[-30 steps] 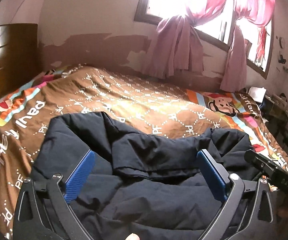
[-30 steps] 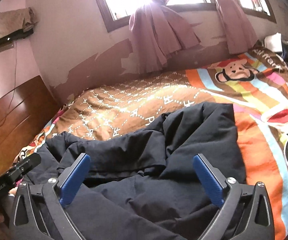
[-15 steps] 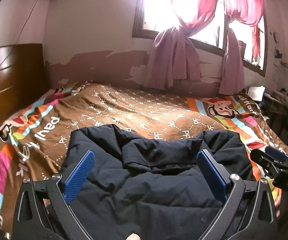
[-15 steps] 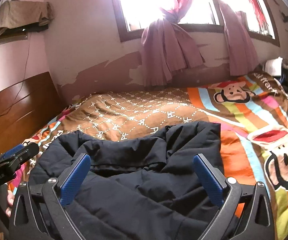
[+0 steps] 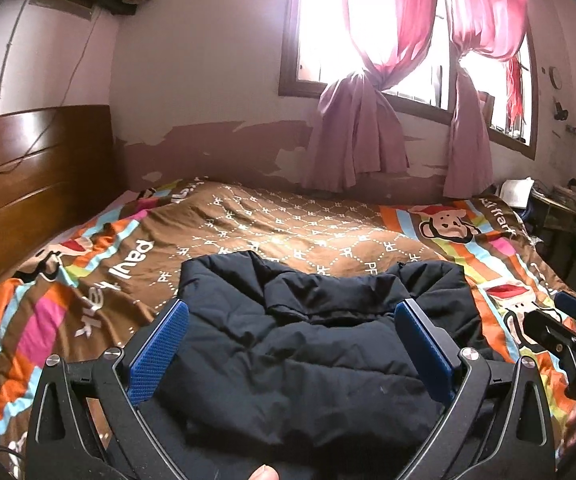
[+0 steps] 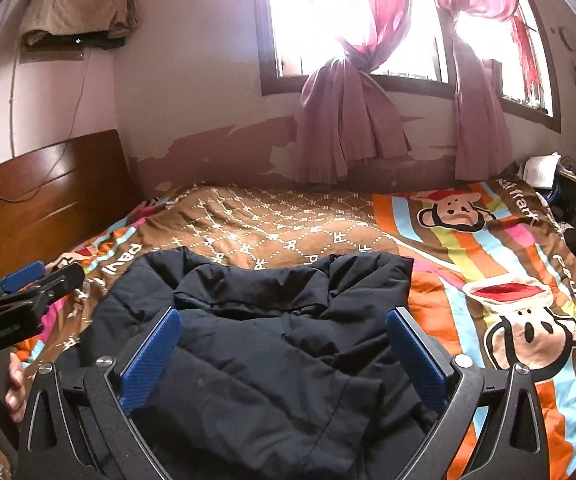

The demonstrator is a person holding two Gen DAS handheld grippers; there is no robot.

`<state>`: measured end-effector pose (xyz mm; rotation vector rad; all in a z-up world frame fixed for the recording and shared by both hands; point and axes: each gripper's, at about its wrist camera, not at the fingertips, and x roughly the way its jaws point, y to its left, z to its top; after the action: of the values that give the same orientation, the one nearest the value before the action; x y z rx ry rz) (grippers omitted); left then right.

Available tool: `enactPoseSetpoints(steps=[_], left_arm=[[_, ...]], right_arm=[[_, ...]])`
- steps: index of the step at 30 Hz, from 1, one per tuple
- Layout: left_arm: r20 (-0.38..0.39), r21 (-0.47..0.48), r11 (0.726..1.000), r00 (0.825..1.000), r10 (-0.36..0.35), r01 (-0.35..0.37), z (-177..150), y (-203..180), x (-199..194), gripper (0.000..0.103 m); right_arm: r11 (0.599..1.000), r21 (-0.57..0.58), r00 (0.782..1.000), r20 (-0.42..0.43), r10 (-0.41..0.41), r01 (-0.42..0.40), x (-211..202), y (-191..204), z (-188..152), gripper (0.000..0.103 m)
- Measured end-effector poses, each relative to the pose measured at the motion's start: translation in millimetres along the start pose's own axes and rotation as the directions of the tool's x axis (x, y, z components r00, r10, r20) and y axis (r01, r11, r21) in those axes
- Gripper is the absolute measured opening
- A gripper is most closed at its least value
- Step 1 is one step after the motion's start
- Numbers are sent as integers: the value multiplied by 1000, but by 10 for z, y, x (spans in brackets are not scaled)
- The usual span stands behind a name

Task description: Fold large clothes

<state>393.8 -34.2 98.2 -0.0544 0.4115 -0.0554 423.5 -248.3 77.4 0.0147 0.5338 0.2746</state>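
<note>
- A dark padded jacket (image 5: 308, 360) is seen lying bunched on the near side of the bed (image 5: 328, 232), with its collar turned toward the window wall.
- The left gripper (image 5: 292, 350) is held above the near part of the jacket; its blue-padded fingers (image 5: 159, 350) are spread wide apart and nothing is gripped between them.
- The right gripper (image 6: 283, 350) is likewise held over the jacket (image 6: 267, 340), with its fingers (image 6: 149, 356) wide apart and empty.
- Whether either set of fingers touches the fabric cannot be told.
- The bed is covered by a brown quilt (image 6: 288, 228) printed with white letters and bordered by bright stripes with cartoon monkey faces (image 6: 452, 208).
- In the left wrist view the right gripper (image 5: 568, 332) is seen at the right edge, just beside the jacket's right side; in the right wrist view the left gripper (image 6: 27, 292) is seen at the left edge, with a hand (image 6: 15, 384) below it.
- A fingertip (image 5: 263, 472) is visible at the bottom edge of the left wrist view.
- A wooden headboard (image 5: 27, 184) stands at the left end of the bed, and a cable (image 5: 11, 166) is draped over it.
- Knotted pink curtains (image 5: 360, 128) hang before a bright window (image 5: 328, 28) on the far wall, where the paint is peeled in patches (image 5: 227, 148).
- A cloth-covered unit (image 6: 75, 12) is mounted high on the left wall.
- A cluttered side table (image 5: 556, 204) stands beyond the bed's right end, well apart from the jacket.
</note>
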Motion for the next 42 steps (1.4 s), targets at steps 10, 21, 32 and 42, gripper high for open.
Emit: enactPoseSetpoints(steps=[10, 21, 32, 42], left_arm=[[-17, 2, 1000, 1000, -17, 17, -227, -19, -472, 101], [-49, 10, 1000, 999, -5, 6, -530, 12, -1017, 101], [-61, 68, 998, 998, 3, 1, -853, 66, -1503, 101], [-156, 86, 996, 987, 34, -20, -1301, 145, -1655, 101]], right_arm=[[1000, -26, 1000, 2, 6, -6, -557, 126, -167, 103], [998, -67, 999, -30, 16, -18, -1079, 331, -378, 103], [986, -158, 992, -121, 35, -54, -1445, 561, -739, 103], [968, -231, 965, -260, 33, -95, -1473, 779, -1246, 103]])
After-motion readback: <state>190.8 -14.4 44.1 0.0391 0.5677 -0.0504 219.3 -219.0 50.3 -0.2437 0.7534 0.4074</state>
